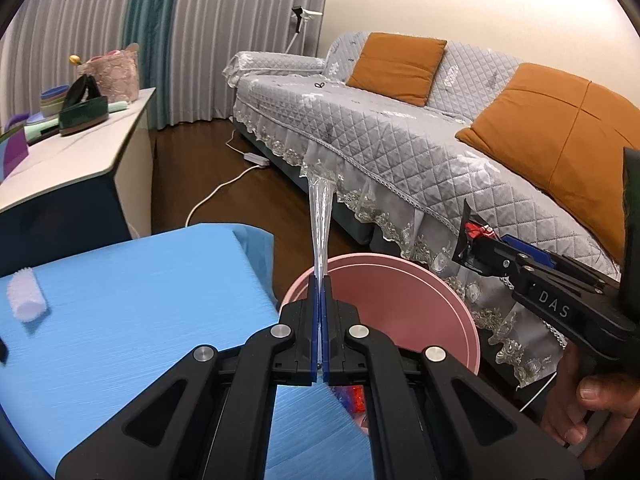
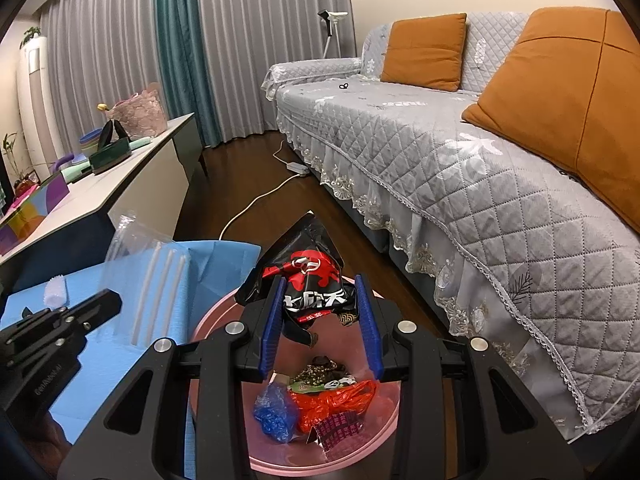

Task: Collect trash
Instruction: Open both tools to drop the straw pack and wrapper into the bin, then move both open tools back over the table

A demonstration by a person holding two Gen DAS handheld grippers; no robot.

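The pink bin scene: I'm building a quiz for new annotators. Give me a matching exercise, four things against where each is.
Things:
1. clear zip bag
2. black and red snack wrapper
3. blue plastic bag
4. white corrugated piece

Places:
A. lying on the blue table cover
B. inside the pink bin
C. pinched in the left gripper
D. held in the right gripper above the bin

Pairs: 1-C, 2-D, 3-B, 4-A

black tongs point(image 2: 320, 320), blue ribbed pads point(image 2: 272, 320)
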